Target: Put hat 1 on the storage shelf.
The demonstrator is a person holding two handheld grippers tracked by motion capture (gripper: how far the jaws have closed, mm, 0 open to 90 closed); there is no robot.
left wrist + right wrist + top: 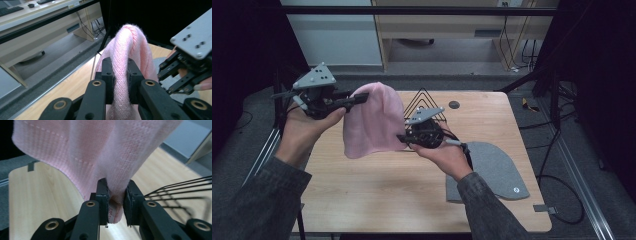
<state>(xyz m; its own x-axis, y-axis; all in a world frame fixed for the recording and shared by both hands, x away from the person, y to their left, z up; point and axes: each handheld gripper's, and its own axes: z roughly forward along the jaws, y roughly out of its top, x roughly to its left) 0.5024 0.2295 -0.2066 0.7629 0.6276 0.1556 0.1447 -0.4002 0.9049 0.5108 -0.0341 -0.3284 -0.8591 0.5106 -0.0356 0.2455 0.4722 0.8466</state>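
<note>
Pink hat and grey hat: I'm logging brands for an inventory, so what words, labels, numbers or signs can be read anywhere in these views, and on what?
No text can be read.
Grey hat: a small round pale mark near its lower edge, too small to read.
Pink hat: a tag pinched between the right tongs, its print too blurred to read.
Desk beyond the table: a yellowish sticker on its edge, too small to read.

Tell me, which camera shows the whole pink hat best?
The high view: the entire pink hat hangs above the table. The left and right gripper views show close-up knit pinched between each tool's jaws.
</note>
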